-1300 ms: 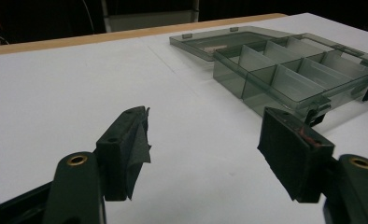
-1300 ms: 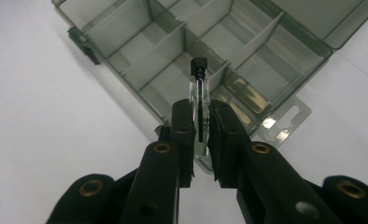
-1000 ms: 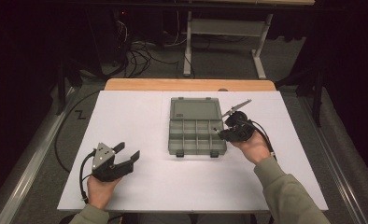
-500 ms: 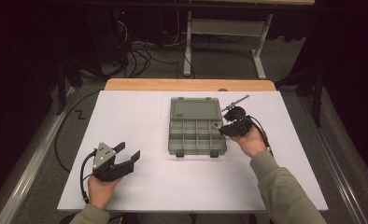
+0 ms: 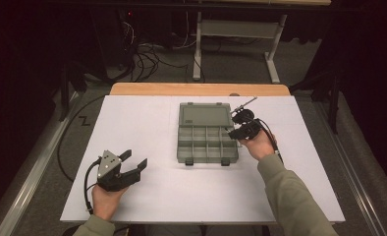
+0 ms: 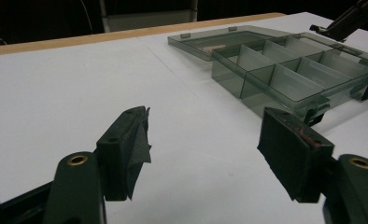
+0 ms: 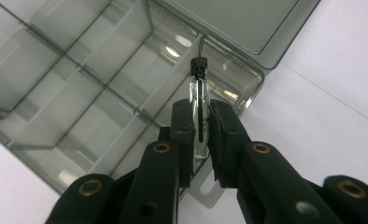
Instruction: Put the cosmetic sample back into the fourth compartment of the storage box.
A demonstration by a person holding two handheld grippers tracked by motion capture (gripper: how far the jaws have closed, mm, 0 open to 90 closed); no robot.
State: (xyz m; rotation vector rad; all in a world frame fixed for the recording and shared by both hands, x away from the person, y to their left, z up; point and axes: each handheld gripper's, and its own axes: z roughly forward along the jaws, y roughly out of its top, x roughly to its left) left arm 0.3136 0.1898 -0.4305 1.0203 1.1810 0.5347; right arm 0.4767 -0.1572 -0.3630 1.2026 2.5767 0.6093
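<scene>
**benchtop_a:** Clear glass with a black cap, that's what is pinched in the right gripper (image 7: 201, 140): a small vial (image 7: 200, 100), clamped near its lower half between the two black jaws. The capped end is pointed away from the hand, toward 12 o'clock in the right gripper view, so the long axis is lined up with the jaws themselves.

**tray_nerd:** And the smoky plastic compartment box (image 5: 207, 153)? Where is that placed from the vial?

**benchtop_a:** Right under and ahead of it. The cap is seen hanging above the row of cells next to the hinged lid, at the corner cell on the box's right-hand end. In the high view the right gripper (image 5: 244, 129) is parked at the box's 3 o'clock edge, just beside the rim.

**tray_nerd:** So the drop is judged to go into that end cell, with the vial laid down along the divider?

**benchtop_a:** Probably. A small tilt down is all that seems needed. The left gripper (image 5: 128, 168) is held well apart at the box's 8 o'clock, jaws spread wide with nothing between them, so the right hand is clearly the nearer one.
</scene>
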